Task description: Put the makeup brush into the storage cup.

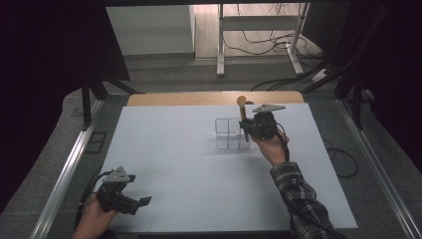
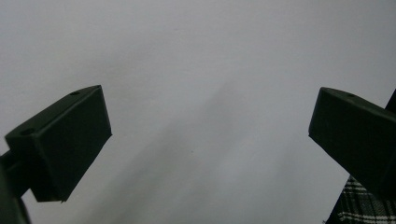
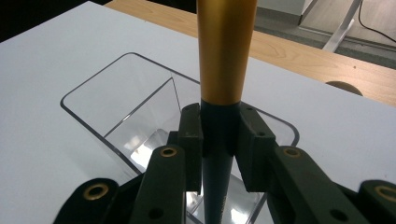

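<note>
My right gripper (image 1: 246,129) (image 3: 219,129) is shut on a brush (image 1: 243,112) (image 3: 226,51) that stands upright. The brush has a gold upper part, a dark lower handle and a rounded tan top. The pads clamp the dark handle just below the gold part. Under it a clear plastic organizer (image 1: 228,134) (image 3: 93,81) with inner dividers sits on the white board, and the brush is at its right end. I cannot tell how deep the handle's lower end reaches. My left gripper (image 1: 139,204) (image 2: 210,135) rests open near the front left corner, with bare white surface between its jaws.
The white board (image 1: 174,164) lies on a wooden table (image 1: 199,98) whose far edge shows behind the organizer. Metal rails (image 1: 64,174) run along both sides. A desk frame (image 1: 221,45) and cables lie on the floor beyond. A plaid sleeve (image 2: 359,205) is at the left gripper view's corner.
</note>
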{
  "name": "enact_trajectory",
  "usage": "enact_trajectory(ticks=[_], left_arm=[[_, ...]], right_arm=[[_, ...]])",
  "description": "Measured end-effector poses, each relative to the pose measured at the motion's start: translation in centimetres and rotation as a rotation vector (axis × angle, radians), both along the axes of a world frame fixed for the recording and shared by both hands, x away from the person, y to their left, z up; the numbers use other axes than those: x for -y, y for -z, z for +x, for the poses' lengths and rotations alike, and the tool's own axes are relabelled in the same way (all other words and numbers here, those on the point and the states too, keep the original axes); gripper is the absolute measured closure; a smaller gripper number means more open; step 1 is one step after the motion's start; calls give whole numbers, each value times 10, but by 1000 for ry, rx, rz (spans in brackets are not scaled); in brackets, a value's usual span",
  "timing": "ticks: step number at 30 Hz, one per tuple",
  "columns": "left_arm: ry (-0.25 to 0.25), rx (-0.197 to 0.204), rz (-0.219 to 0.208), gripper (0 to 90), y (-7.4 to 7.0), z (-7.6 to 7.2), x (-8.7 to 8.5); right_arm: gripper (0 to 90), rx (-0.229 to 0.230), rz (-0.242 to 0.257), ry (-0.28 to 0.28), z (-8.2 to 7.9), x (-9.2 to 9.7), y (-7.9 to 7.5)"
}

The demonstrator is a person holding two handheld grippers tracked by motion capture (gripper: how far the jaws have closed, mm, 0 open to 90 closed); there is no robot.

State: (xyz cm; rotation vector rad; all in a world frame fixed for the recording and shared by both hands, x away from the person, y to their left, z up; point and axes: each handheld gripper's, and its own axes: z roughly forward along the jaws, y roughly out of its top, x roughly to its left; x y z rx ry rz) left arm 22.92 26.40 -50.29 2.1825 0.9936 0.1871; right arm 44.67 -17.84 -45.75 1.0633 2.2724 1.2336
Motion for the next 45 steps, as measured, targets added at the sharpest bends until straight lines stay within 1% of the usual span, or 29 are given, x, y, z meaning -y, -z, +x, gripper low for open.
enact_trajectory(ticks=[4,6,7,10,12,16,18,20,23,25,33,37,40,45], left_arm=[[3,0,5,0,0,0,1],[3,-1,4,0,0,0,1],[2,-1,4,0,0,0,0],[4,-4,6,0,0,0,1],[4,-4,6,0,0,0,1],[2,-4,6,0,0,0,1],[4,-5,6,0,1,0,1],[5,-7,8,0,1,0,1],[2,-5,8,0,0,0,1],[0,-4,5,0,0,0,0],[-6,-2,4,0,0,0,0],[-5,-2,5,0,0,0,0],[-6,-3,5,0,0,0,0],[-4,-4,7,0,0,0,0]], right_arm=[[718,-8,-4,-1,0,-1,0],[675,-13,8,-5,-1,-1,0],[642,-11,10,3,-1,-1,-1],[623,-22,11,0,-2,-1,-3],[594,-21,6,-3,-2,-1,-3],[511,-13,-5,2,-4,-3,-5],[472,-9,-2,0,-4,-3,-7],[419,-8,-11,-7,-5,-4,-9],[369,3,-24,-4,-5,-4,-10],[337,-1,-28,-5,-5,-3,-10],[275,-7,-18,-15,-6,1,-11],[241,-5,-24,-19,-7,0,-13],[195,-12,-24,-30,-8,-1,-14],[121,-12,-46,-46,-11,-4,-14]])
